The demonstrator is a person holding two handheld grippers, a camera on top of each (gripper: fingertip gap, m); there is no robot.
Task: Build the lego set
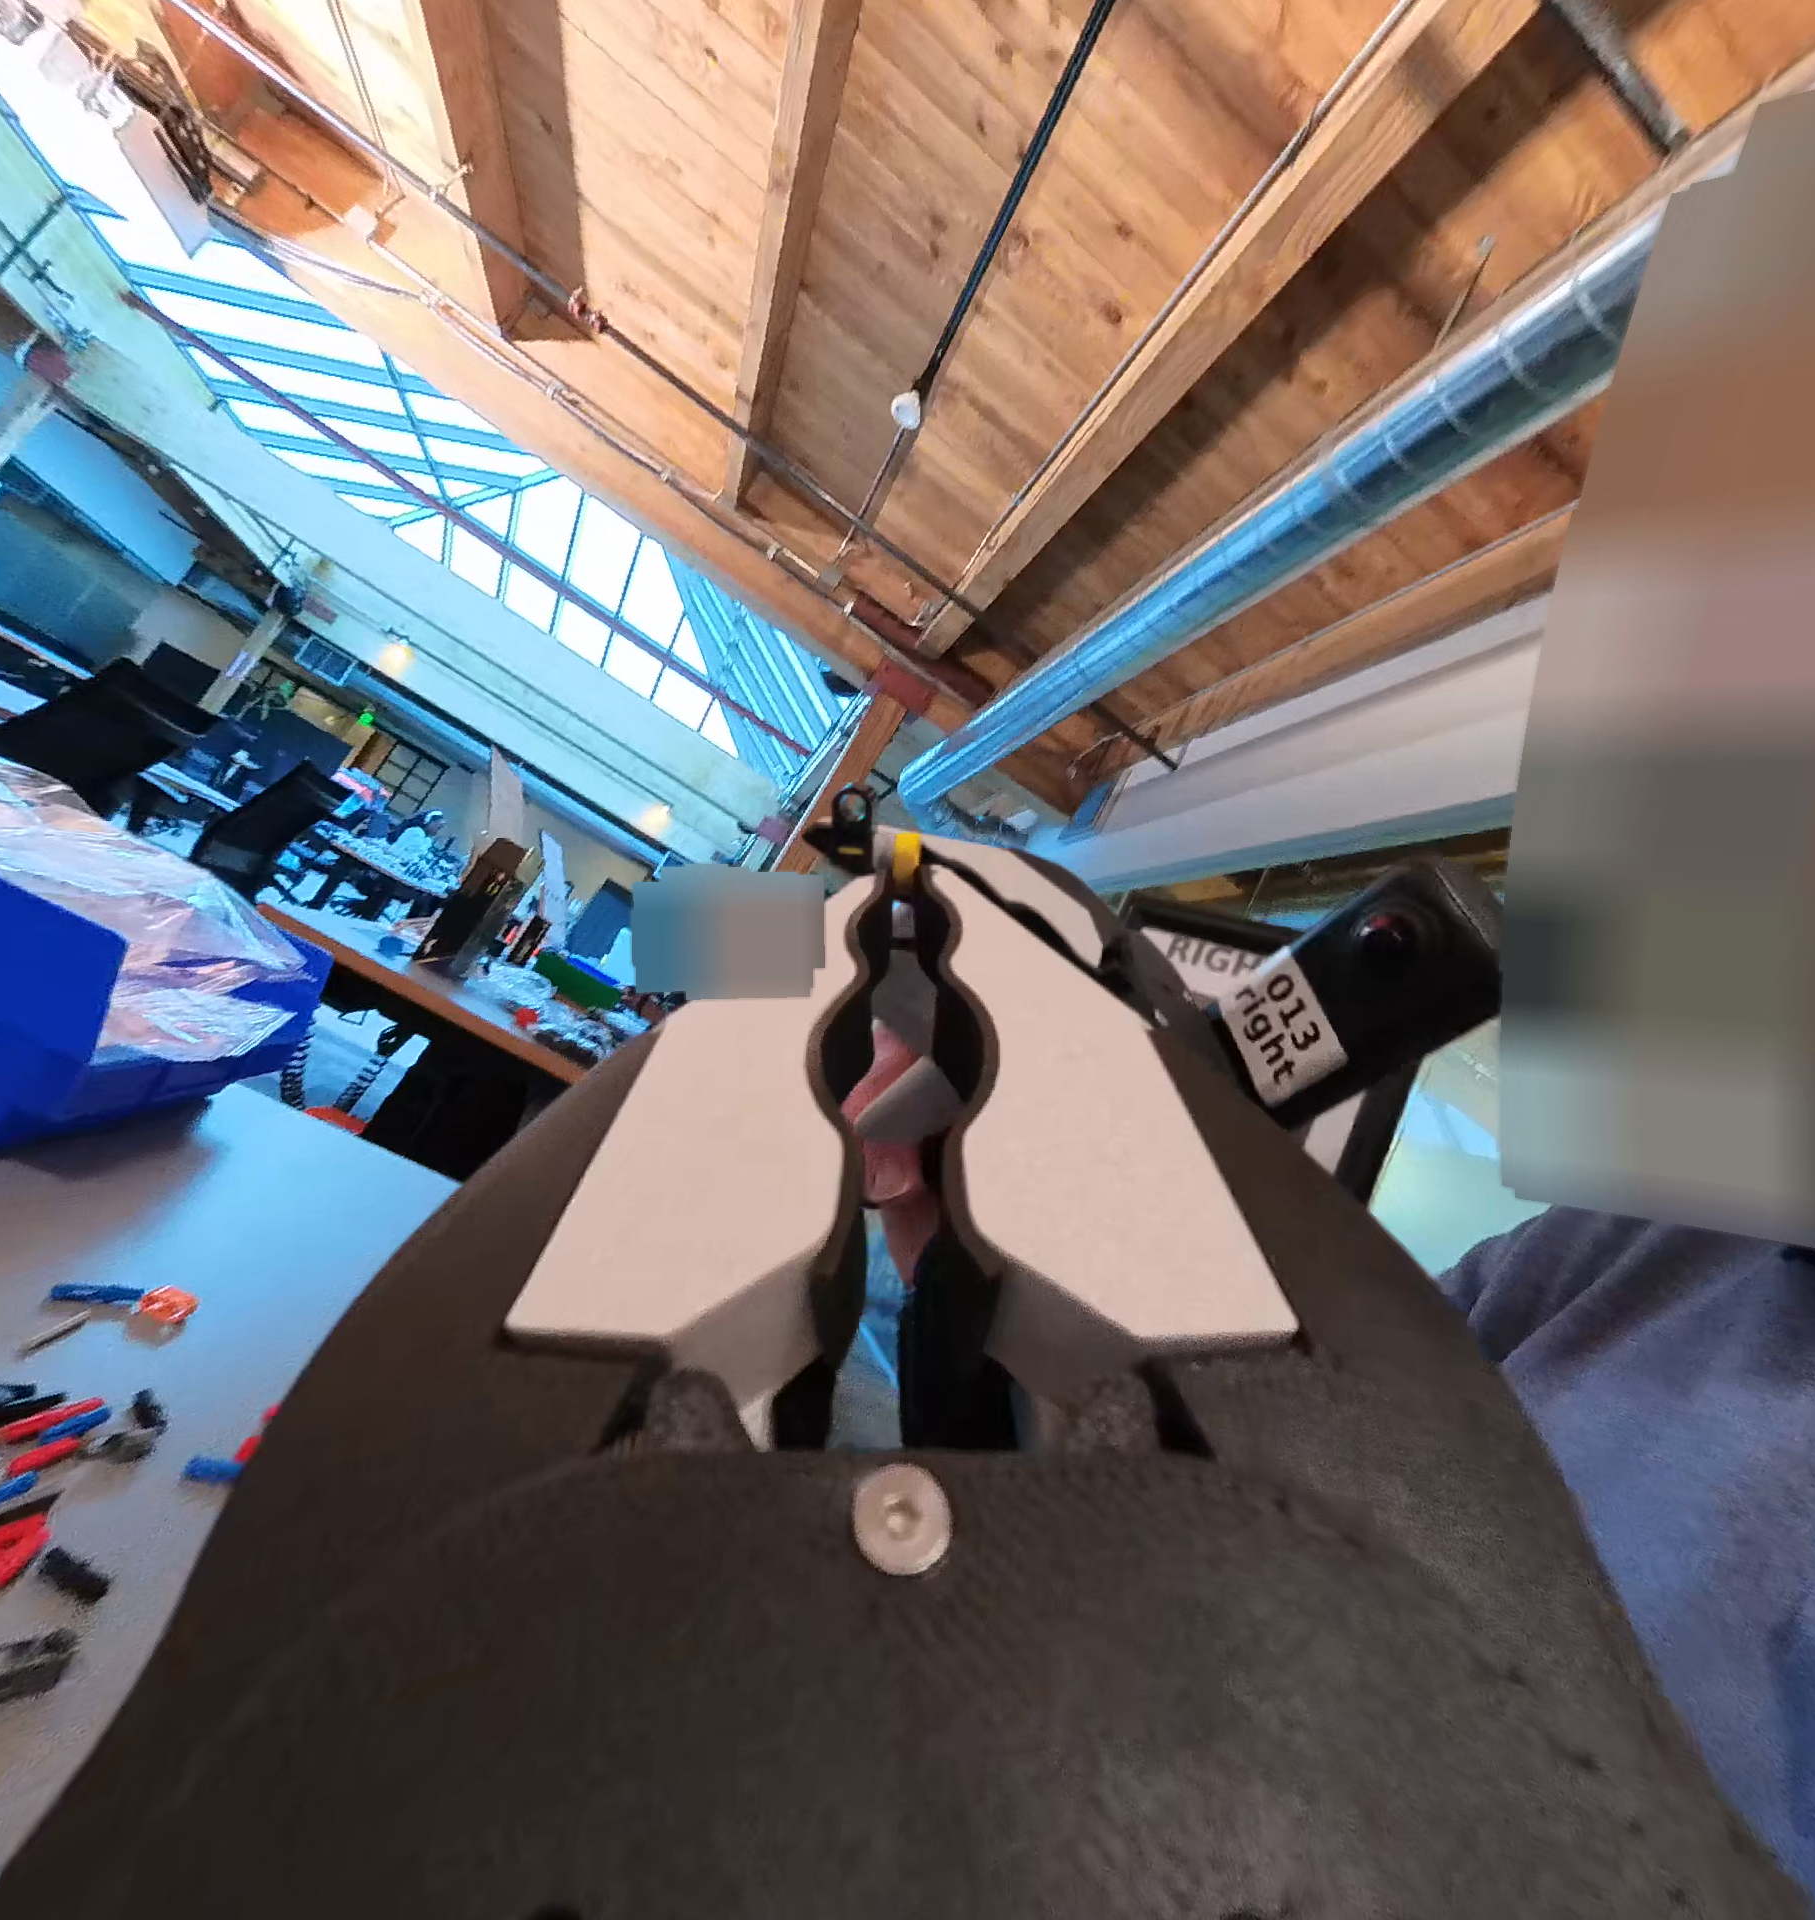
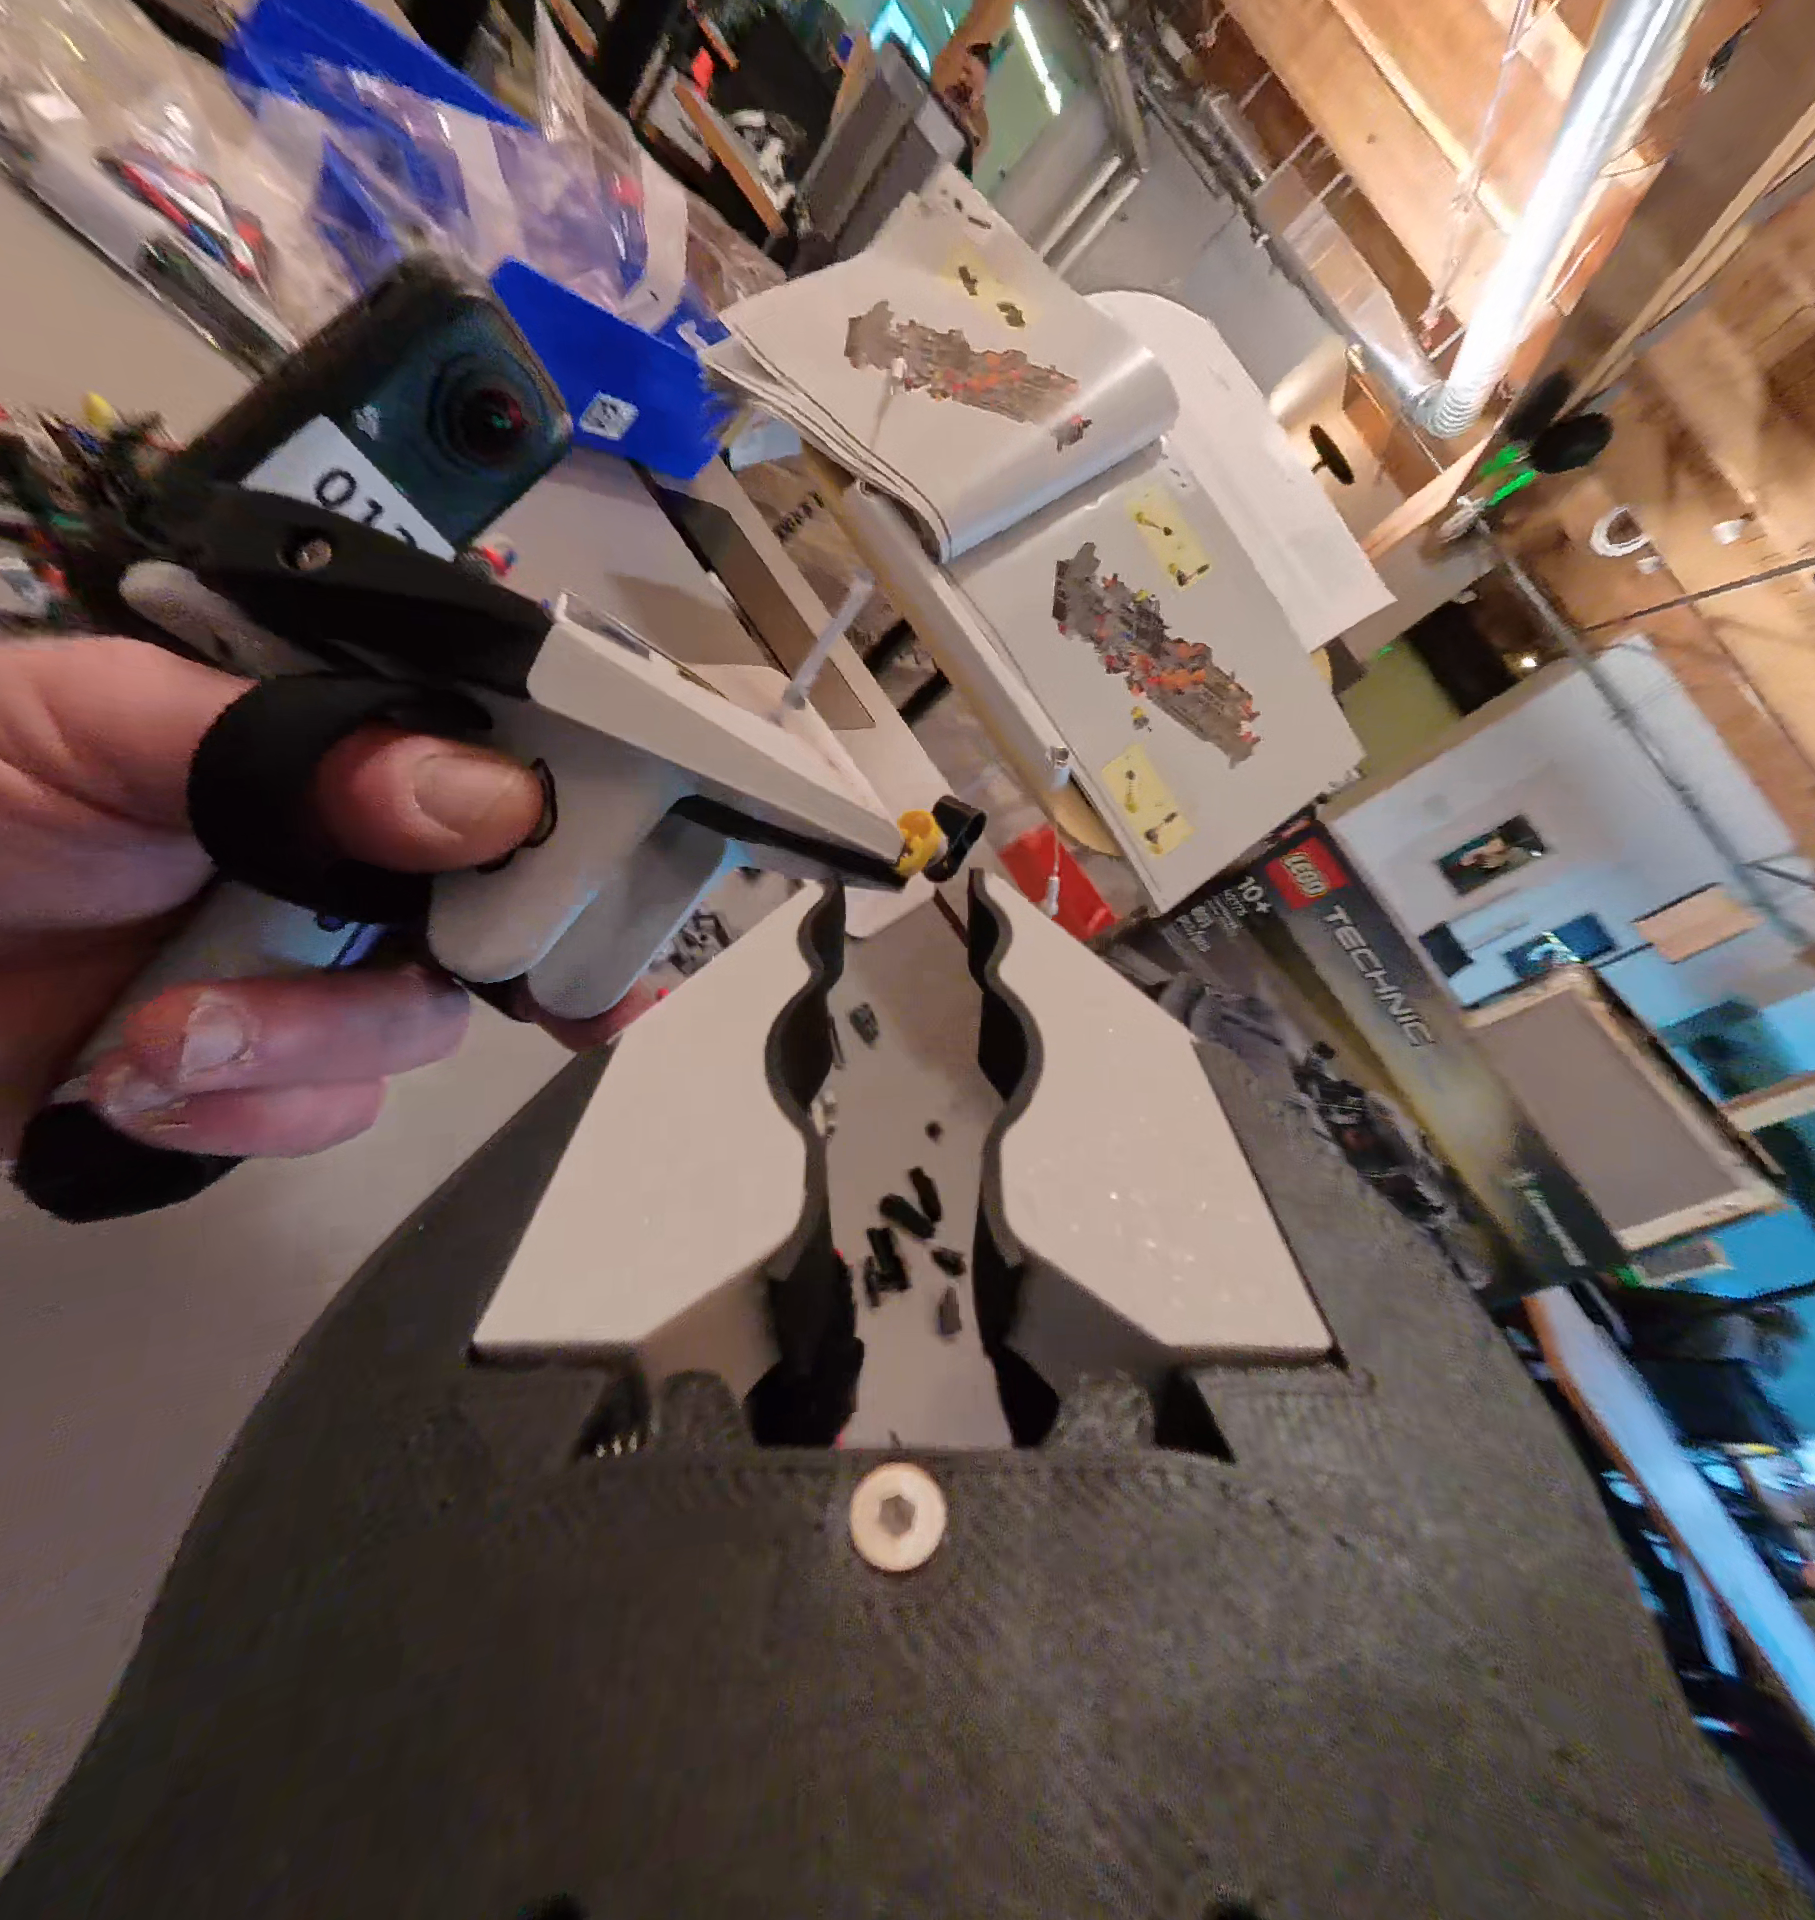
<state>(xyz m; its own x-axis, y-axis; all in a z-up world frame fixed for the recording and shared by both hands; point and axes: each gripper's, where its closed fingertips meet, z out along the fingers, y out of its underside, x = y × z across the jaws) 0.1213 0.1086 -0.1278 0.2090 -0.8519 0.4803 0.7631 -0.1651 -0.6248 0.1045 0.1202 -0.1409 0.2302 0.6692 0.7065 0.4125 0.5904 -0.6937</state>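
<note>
Held the right claw wide open and empty, tips parted just beneath the work, probably to receive or steady it. Through the gap between its fingers, saw loose black pieces strewn on the grey desk, well below and untouched.

Reaching in from the left, in a bare hand with black finger loops: the left claw, pinched almost fully shut on a small yellow piece with a black connector joined at its far end. Gripped at the very tips, likely to leave the connector's free end exposed for the next joint. Held clear of the desk and poised just above the open tips, apparently for mid-air work in plain sight of both cameras. No telling of contact between yellow piece and right fingertips.

Farther left on the desk, noted a scatter of red, blue and black pieces lying near to hand, and behind it a blue bin under clear plastic.

Farther off on the right, found an instruction booklet propped open and tilted toward the worker, surely for checking steps without putting anything down. Just below it, the dark set box. Judged the build to be at a small sub-assembly, far from finished.
</note>
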